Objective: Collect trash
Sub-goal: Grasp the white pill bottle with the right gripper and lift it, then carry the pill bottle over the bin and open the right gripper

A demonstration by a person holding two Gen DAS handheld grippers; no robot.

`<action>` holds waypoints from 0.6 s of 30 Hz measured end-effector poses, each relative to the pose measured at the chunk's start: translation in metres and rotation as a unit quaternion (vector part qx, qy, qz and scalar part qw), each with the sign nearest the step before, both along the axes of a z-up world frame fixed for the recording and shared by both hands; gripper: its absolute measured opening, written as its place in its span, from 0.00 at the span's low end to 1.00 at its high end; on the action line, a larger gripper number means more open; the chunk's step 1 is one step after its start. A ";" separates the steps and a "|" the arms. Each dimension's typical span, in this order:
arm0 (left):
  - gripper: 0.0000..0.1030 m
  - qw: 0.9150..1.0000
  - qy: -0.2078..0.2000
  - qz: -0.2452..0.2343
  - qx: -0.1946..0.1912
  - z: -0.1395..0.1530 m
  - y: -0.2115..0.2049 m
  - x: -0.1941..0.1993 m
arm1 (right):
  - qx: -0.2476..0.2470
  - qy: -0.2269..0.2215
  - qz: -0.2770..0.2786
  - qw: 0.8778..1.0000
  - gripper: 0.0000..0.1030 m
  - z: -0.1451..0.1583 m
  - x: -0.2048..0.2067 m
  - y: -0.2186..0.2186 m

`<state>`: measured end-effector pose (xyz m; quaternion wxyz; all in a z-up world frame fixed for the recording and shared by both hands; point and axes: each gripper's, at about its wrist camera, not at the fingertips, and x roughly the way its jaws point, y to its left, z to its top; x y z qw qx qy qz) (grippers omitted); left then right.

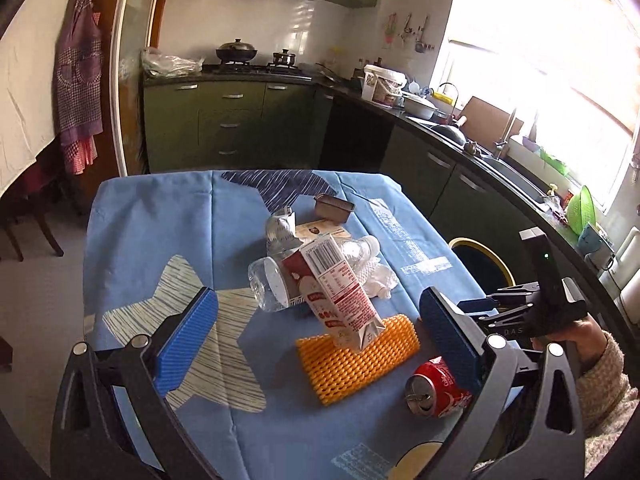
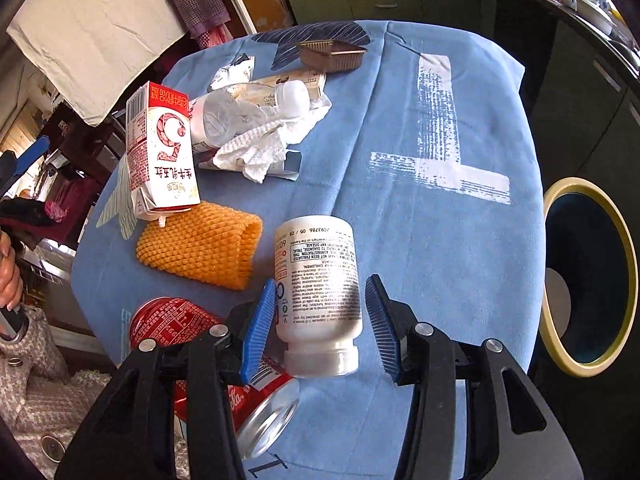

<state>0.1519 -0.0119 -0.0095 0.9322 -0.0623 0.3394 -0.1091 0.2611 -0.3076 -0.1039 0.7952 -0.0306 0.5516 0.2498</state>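
Note:
Trash lies on the table's blue cloth (image 1: 160, 240). A red-and-white milk carton (image 1: 340, 292) leans on clear plastic bottles (image 1: 268, 284) over an orange foam net (image 1: 356, 364). A red cola can (image 1: 436, 388) lies by the near edge. My left gripper (image 1: 318, 340) stands wide open above the net, holding nothing. In the right wrist view a white pill bottle (image 2: 320, 296) lies between the blue pads of my right gripper (image 2: 320, 328), cap towards the camera. A thin gap shows at the right pad, so the jaws do not press it. The cola can (image 2: 192, 332) lies under its left finger.
A crumpled tissue (image 2: 272, 144) and a brown foil tray (image 2: 332, 54) lie farther back. A dark bin with a yellow rim (image 2: 560, 356) stands beside the table's right edge. Green kitchen cabinets (image 1: 224, 124) and a counter run behind. A person's hand (image 1: 588, 340) holds the right gripper.

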 end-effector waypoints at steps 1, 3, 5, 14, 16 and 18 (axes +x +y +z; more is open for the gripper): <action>0.93 1.000 0.002 0.003 0.001 -0.003 -0.001 0.000 | -0.003 0.003 0.004 1.000 0.48 -0.002 0.001 0.003; 0.93 1.000 0.003 0.007 0.003 -0.006 0.000 -0.001 | -0.005 0.010 0.010 1.000 0.48 -0.005 0.004 0.006; 0.93 1.000 0.003 0.006 0.004 -0.007 0.002 -0.001 | -0.006 0.016 0.013 1.000 0.48 -0.009 0.007 0.010; 0.93 1.000 0.013 0.015 0.007 -0.019 0.006 0.001 | 0.000 0.018 0.005 1.000 0.46 -0.020 0.015 0.013; 0.93 1.000 0.019 0.018 0.004 -0.022 0.009 0.002 | 0.005 0.002 -0.004 1.000 0.46 -0.012 0.013 0.006; 0.93 0.999 0.022 0.023 0.005 -0.023 0.010 0.003 | 0.021 -0.014 -0.019 0.999 0.46 0.002 0.008 -0.008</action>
